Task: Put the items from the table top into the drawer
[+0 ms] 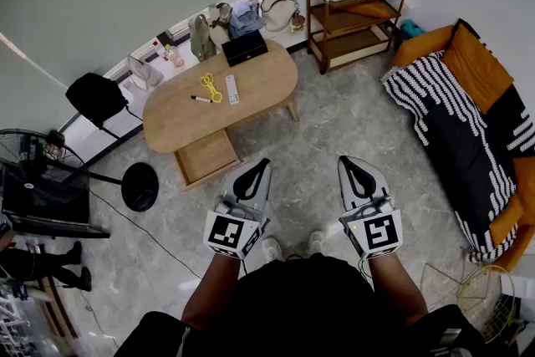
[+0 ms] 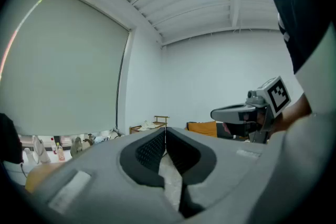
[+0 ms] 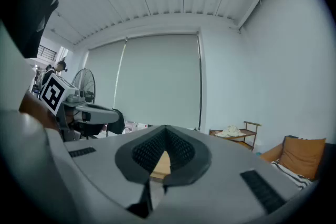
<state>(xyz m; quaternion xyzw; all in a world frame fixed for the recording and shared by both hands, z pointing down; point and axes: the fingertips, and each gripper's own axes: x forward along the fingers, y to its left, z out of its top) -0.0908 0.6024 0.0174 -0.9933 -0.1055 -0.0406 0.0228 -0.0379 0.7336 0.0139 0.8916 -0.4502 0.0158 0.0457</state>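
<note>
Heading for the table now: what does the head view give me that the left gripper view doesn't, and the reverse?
Only the head view: the table top with the yellow looped item, marker, white remote and black box, and the open drawer under its near edge. Only the left gripper view: the left gripper with its jaws closed together and nothing between them, and the ceiling. Both: the right gripper, the wooden shelf and the orange sofa.
</note>
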